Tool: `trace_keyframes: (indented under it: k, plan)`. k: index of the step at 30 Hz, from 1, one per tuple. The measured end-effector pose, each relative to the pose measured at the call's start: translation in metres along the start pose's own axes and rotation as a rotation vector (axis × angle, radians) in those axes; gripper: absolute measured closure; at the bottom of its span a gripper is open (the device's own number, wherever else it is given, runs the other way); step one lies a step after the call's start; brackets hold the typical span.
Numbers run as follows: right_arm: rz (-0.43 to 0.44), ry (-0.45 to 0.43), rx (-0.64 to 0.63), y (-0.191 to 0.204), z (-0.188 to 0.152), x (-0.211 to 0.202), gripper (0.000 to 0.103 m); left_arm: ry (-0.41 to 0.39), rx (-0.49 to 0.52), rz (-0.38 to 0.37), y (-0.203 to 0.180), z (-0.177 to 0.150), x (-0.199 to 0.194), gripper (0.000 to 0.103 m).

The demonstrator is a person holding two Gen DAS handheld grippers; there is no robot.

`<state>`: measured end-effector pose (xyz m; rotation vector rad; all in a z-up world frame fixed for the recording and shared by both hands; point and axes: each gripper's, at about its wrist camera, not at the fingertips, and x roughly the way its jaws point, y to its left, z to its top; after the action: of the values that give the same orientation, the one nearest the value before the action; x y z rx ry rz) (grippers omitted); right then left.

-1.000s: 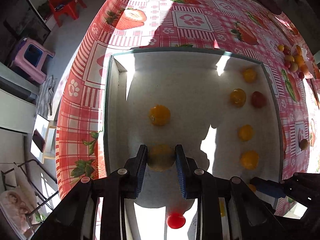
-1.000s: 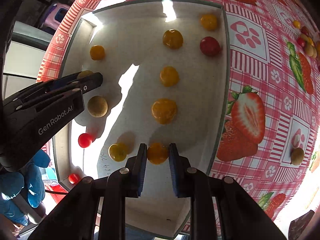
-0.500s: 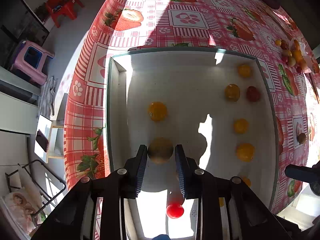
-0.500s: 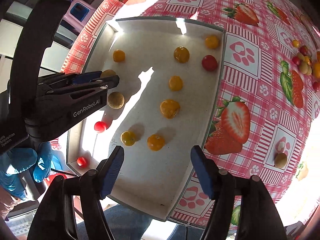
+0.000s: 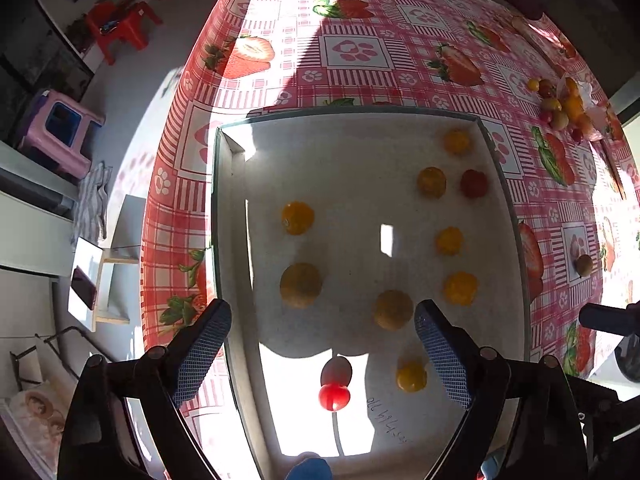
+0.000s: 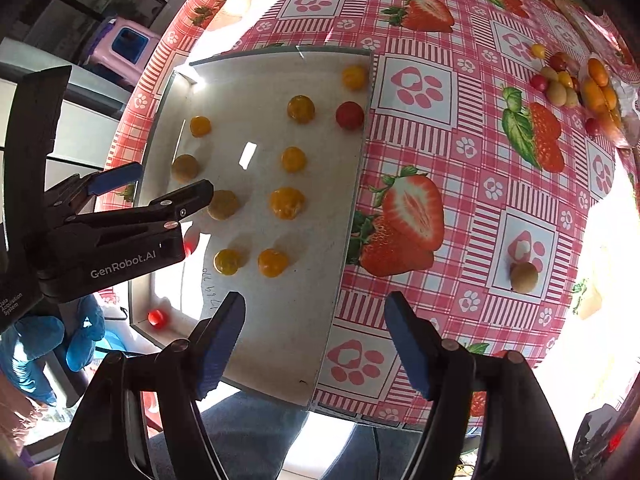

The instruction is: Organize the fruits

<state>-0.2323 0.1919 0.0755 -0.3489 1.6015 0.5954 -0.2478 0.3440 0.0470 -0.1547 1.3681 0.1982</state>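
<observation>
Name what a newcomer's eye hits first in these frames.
First, the white tray on the strawberry-print tablecloth, dotted with yellow-orange fruits and a dark red one near its far right edge. Next, the heap of unsorted fruits at the table's far right, with one tan fruit lying alone nearer. Both the left gripper and the right gripper are open and hold nothing.

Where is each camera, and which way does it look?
Left wrist view: sits on the left gripper, looking down into the white tray; its own open fingers show.
Right wrist view: sits on the right gripper, looking over the tray's right wall and the tablecloth; its open fingers, the left gripper and a blue-gloved hand show.
Both share the tray, its fruits and the fruit pile.
</observation>
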Motion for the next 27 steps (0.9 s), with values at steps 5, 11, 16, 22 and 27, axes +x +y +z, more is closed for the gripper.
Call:
trace_keyframes:
  k: [5,11,16,22,27]
  plan:
    - [-0.024,-0.033,0.031,-0.003,0.011,-0.009,0.021,-0.029,-0.026,0.038,0.011,-0.002,-0.020,0.009]
    - [-0.048,-0.059,0.045,-0.002,0.023,-0.024,0.017,0.006,-0.020,0.053,0.015,-0.007,-0.042,0.009]
    - [-0.087,-0.076,0.011,0.008,0.033,-0.039,0.000,0.027,-0.012,0.011,0.013,-0.016,-0.059,0.009]
    - [-0.109,-0.065,-0.041,0.023,0.043,-0.049,0.000,0.078,0.045,0.021,0.001,-0.025,-0.066,0.000]
    - [-0.137,-0.054,-0.094,0.034,0.044,-0.049,0.000,0.048,0.064,0.048,-0.001,-0.022,-0.077,0.000]
